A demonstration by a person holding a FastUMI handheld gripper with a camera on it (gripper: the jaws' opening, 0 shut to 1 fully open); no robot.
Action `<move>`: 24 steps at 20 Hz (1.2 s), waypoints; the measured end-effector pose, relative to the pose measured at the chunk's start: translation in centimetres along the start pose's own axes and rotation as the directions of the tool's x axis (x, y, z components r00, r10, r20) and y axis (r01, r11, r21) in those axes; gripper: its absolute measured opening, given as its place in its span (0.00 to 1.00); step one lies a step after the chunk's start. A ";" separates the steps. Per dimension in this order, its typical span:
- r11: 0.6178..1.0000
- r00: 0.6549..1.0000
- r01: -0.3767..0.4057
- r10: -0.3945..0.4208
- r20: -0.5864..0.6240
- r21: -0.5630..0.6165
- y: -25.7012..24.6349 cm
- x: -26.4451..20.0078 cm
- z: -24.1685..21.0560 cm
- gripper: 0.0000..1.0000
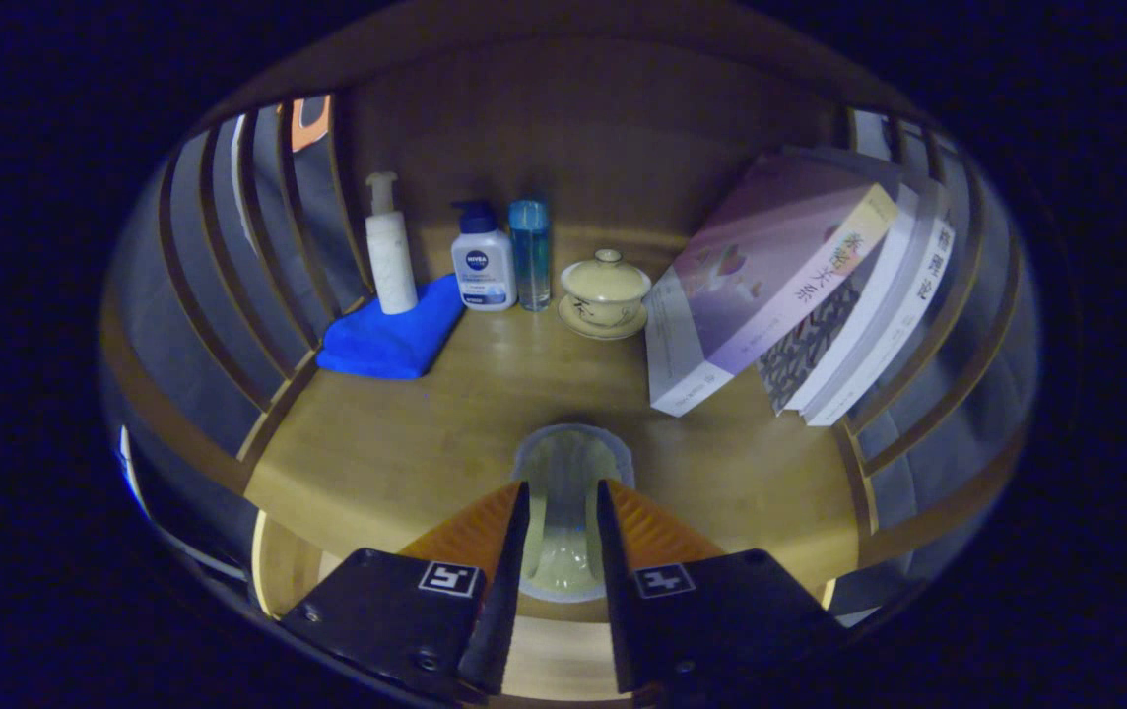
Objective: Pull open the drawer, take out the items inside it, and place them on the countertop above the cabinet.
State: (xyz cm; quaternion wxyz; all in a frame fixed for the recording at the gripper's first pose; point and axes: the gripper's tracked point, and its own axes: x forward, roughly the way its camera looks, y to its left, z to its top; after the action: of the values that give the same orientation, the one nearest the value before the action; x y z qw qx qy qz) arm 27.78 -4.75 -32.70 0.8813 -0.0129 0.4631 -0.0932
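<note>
Our claw sat at the bottom centre of the frame, its fingers pinching a clear glass cup between them, over the front edge of the wooden countertop. We judged one item already out of the drawer and nearly placed; release remained. The drawer itself lay outside our view, so we could not tell what else remained inside.

Three bottles, three books (leaning), one lidded cup, one blue cloth.
</note>
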 end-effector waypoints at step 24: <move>0.982 0.790 -0.148 0.189 0.583 -0.119 4.1 -26.9 -12.6 0.99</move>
State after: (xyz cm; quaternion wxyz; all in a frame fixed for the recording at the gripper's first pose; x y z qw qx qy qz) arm 3.20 4.86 -18.44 0.9854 -0.0293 0.1677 0.0099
